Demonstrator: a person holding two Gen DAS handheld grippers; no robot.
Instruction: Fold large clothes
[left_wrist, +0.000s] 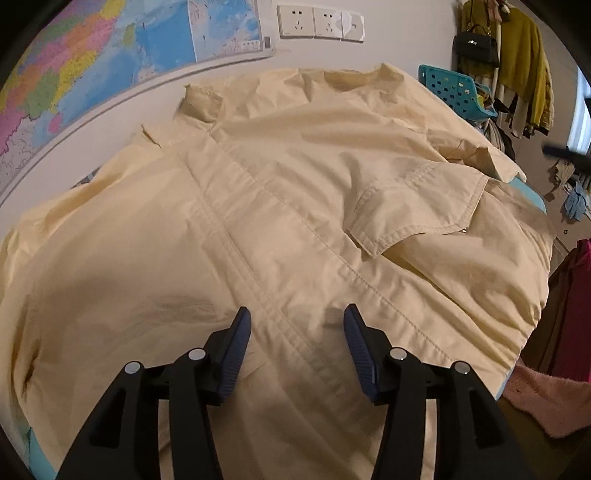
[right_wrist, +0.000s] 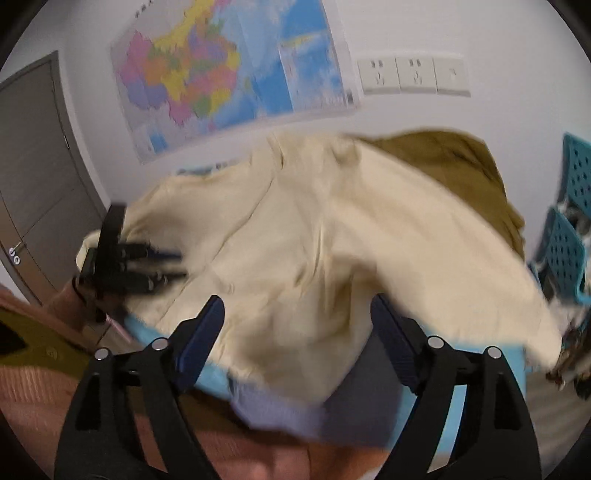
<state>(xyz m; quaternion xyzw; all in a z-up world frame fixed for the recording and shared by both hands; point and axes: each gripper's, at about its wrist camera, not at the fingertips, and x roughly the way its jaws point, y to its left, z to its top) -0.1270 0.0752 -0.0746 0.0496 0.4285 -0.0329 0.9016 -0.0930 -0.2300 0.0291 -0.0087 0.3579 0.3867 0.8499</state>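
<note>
A large pale yellow shirt (left_wrist: 280, 206) lies spread over a light blue table (right_wrist: 210, 380), its collar (left_wrist: 354, 79) toward the far wall. One sleeve with its cuff (left_wrist: 417, 206) is folded in across the body on the right. My left gripper (left_wrist: 297, 326) hovers open over the shirt's button placket, with no cloth pinched between its pads. The blurred right wrist view shows the shirt (right_wrist: 314, 251) and my right gripper (right_wrist: 299, 314), open wide above its near hem at the table's front edge and holding nothing. The left gripper (right_wrist: 173, 264) sits at the shirt's left side.
A coloured map (left_wrist: 110, 55) and wall sockets (left_wrist: 321, 22) are on the wall behind. A teal basket (left_wrist: 454, 88), a black handbag (left_wrist: 476, 46) and hanging clothes (left_wrist: 521, 62) stand at the right. An olive garment (right_wrist: 450, 162) lies beyond the shirt. A pink cloth (left_wrist: 546, 398) is at the lower right, a grey door (right_wrist: 37, 177) at the left.
</note>
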